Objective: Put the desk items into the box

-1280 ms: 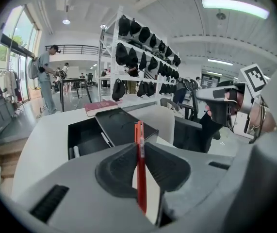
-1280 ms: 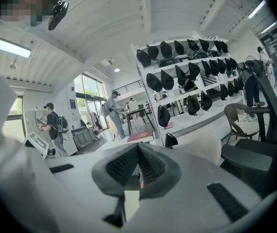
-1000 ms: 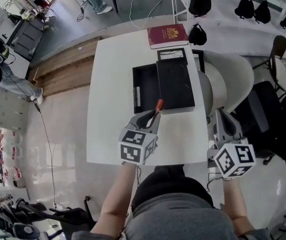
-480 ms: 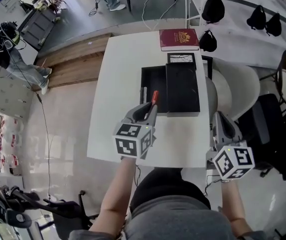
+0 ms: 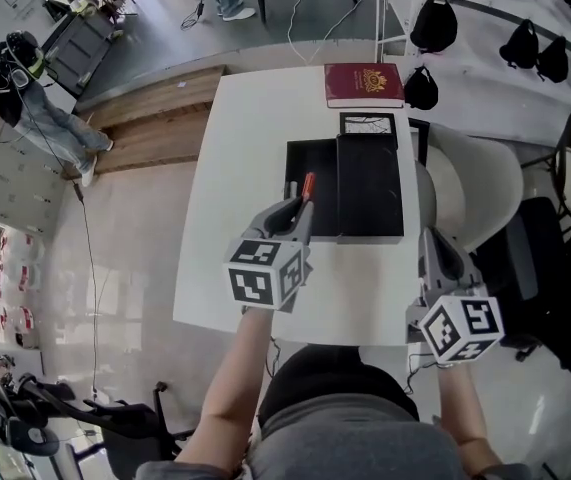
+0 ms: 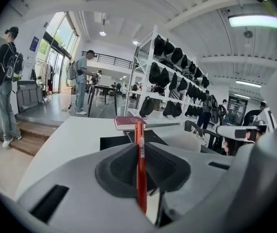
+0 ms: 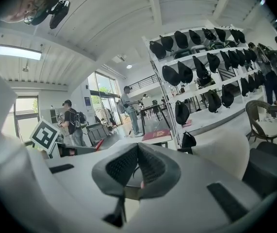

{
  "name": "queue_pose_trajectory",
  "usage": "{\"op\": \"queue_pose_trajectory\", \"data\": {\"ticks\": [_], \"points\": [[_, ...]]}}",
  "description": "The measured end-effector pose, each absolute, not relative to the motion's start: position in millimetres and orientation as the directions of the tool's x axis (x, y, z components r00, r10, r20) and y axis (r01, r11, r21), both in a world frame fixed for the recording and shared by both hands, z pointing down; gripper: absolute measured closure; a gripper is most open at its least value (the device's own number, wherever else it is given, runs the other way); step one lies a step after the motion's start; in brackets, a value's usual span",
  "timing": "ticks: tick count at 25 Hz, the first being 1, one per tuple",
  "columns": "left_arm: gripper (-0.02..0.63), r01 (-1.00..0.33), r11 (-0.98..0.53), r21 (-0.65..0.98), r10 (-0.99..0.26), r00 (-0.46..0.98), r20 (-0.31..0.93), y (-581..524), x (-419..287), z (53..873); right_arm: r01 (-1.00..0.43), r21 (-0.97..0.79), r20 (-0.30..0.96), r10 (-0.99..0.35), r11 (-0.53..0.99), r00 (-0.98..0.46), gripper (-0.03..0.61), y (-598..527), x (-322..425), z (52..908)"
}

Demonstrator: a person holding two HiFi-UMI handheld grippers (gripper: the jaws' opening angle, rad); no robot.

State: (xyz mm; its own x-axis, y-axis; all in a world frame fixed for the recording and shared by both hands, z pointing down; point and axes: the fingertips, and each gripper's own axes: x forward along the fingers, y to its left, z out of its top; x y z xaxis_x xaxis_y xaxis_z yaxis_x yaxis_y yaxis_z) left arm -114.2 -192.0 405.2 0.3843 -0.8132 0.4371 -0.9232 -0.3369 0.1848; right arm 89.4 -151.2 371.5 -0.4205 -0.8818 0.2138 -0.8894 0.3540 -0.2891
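My left gripper is shut on a red pen that sticks out forward and upward between the pads. In the left gripper view the pen runs straight up the middle of the jaws. The pen's tip hangs over the near edge of the open black box on the white table. The box's black lid lies across its right half. My right gripper is shut and empty, held off the table's right edge; its pads meet at the tips.
A dark red book lies at the table's far edge, with a small black-framed item between it and the box. A white chair stands right of the table. Black bags hang on a white rack beyond. People stand at the far left.
My left gripper has carried the pen forward, from the table in front of the box to over the box's near edge. The right gripper has barely moved.
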Motion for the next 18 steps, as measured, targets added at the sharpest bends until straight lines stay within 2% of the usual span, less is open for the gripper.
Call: {"op": "queue_pose_trajectory", "data": {"ticks": [18], "points": [[0.562, -0.937, -0.282, 0.208, -0.808, 0.348, 0.475, -256.0, -122.3, 419.6, -0.906, -0.277, 0.227, -0.894, 0.321, -0.386, 0.574, -186.3, 87.8, 370.1]]}}
